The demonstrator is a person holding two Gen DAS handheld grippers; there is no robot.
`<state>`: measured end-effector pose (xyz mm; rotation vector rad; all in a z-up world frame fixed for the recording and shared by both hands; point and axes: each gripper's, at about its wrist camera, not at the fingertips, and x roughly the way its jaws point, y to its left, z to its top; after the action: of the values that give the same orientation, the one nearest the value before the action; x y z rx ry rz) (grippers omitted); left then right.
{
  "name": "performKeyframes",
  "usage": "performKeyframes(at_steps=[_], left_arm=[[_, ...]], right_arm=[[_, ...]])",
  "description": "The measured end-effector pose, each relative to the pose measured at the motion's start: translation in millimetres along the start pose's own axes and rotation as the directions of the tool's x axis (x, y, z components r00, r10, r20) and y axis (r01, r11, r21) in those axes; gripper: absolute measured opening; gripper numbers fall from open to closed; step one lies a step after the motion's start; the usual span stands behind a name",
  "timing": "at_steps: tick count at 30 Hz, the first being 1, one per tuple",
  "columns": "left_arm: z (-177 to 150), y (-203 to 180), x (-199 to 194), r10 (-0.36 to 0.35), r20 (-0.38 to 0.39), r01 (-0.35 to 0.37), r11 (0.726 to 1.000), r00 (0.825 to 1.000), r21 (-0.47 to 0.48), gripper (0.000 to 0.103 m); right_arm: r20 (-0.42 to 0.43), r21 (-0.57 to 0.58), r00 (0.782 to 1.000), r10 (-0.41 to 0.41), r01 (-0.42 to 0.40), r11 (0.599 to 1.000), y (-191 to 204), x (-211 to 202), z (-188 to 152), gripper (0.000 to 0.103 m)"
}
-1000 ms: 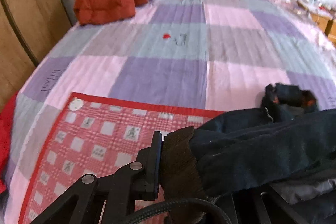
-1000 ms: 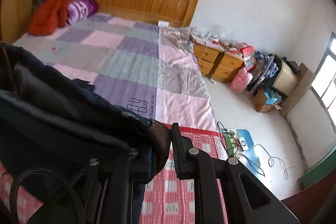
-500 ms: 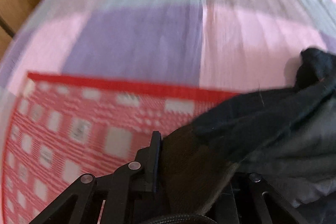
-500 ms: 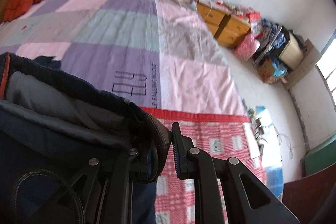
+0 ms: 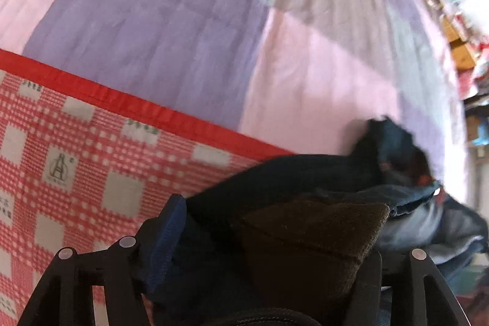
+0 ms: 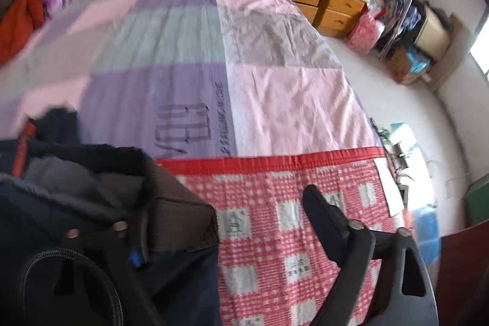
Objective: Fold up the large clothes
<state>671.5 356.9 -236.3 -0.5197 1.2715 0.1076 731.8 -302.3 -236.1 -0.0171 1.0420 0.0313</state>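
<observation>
A: Big picture first. The dark jacket (image 6: 70,197) is down on the red checked mat (image 6: 275,203) at the near end of the bed (image 5: 189,29), bulk lying btwn your two grippers. A sec ago you had it lifted, both hem corners pinched; now it's dropped onto the mat.

B: So that's a release?

A: Looks like it. Right gripper (image 6: 232,203): jaws have just been opening. They stand wide apart, and the brown ribbed cuff (image 6: 180,216) only leans on the left finger (image 6: 128,237); the right one is clear of it, over bare mat. Left gripper (image 5: 275,237): jaws have also just been opening, but less. The brown hem corner (image 5: 308,237) sits btwn them, and the gap looks slack, so prob. let go.

B: Meaning for the fold?

A: My guess: this fold is laid and you'd re-grip for the next one. Can't confirm it landed square.

B: What can't you see?

A: Most of the jacket; it's cut off at the frame edges, so no overall shape. Left view is motion-blurred. The left gripper's right finger is buried under cloth, so pad contact there is unclear. Collar w/ red trim (image 6: 24,148) is smeared too.
</observation>
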Motion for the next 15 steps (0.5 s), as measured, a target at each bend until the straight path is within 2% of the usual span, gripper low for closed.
performKeyframes(at_steps=[1,2,3,4,5,6,7,8,9,10,12,13,14,15], left_arm=[[-1,-4,-4,-0.01,-0.005,0.01,1.0,1.0,0.013,0.065],[-2,-6,-3,-0.02,-0.03,0.02,1.0,0.999,0.011,0.066],[-2,-3,2,-0.044,-0.091,0.042,0.999,0.995,-0.023,0.072],[-3,2,13,-0.063,-0.176,0.048,0.995,0.982,-0.091,0.077],[-1,5,17,-0.038,-0.201,0.013,0.992,0.979,-0.125,0.078],[-1,2,15,0.005,-0.201,-0.032,0.991,0.979,-0.131,0.079],[-1,-5,8,0.023,-0.178,-0.043,0.993,0.984,-0.11,0.081],[0,-10,3,0.006,-0.163,-0.022,0.995,0.987,-0.096,0.082],[0,-18,-5,-0.053,-0.145,0.04,0.995,0.988,-0.092,0.083],[0,-23,-14,-0.145,-0.124,0.131,0.985,0.982,-0.116,0.085],[0,-32,-36,-0.215,-0.037,0.209,0.969,0.976,-0.132,0.089],[-6,-42,-53,-0.185,0.037,0.187,0.979,0.982,-0.083,0.09],[-12,-49,-62,-0.143,0.079,0.146,0.989,0.987,-0.034,0.09],[-27,-63,-72,-0.062,0.133,0.055,0.997,0.989,0.052,0.09]], right_arm=[[0.008,-0.006,1.0,0.012,-0.012,1.0,0,-7,2,0.09],[0.027,0.019,0.996,0.09,-0.091,0.996,-5,-17,5,0.09],[0.028,0.074,0.987,0.159,-0.161,0.984,-12,-22,8,0.091],[0.007,0.131,0.988,0.157,-0.157,0.979,-20,-22,12,0.093],[-0.024,0.144,0.996,0.091,-0.087,0.986,-22,-21,17,0.093],[-0.025,0.109,1.0,-0.007,0.01,0.994,-21,-25,22,0.093],[0.02,0.056,0.997,-0.077,0.076,0.996,-15,-35,26,0.093],[0.075,0.036,0.996,-0.05,0.048,0.998,-9,-50,25,0.093],[0.108,0.027,0.994,0.014,-0.017,0.999,-3,-61,22,0.093],[0.132,0.002,0.987,0.086,-0.087,0.996,6,-73,16,0.093],[0.164,-0.093,0.977,0.14,-0.126,0.988,30,-92,-2,0.093],[0.18,-0.158,0.972,0.15,-0.122,0.98,45,-102,-17,0.093],[0.196,-0.211,0.97,0.146,-0.104,0.972,60,-111,-35,0.093],[0.201,-0.241,0.968,0.151,-0.101,0.965,71,-116,-51,0.093]])
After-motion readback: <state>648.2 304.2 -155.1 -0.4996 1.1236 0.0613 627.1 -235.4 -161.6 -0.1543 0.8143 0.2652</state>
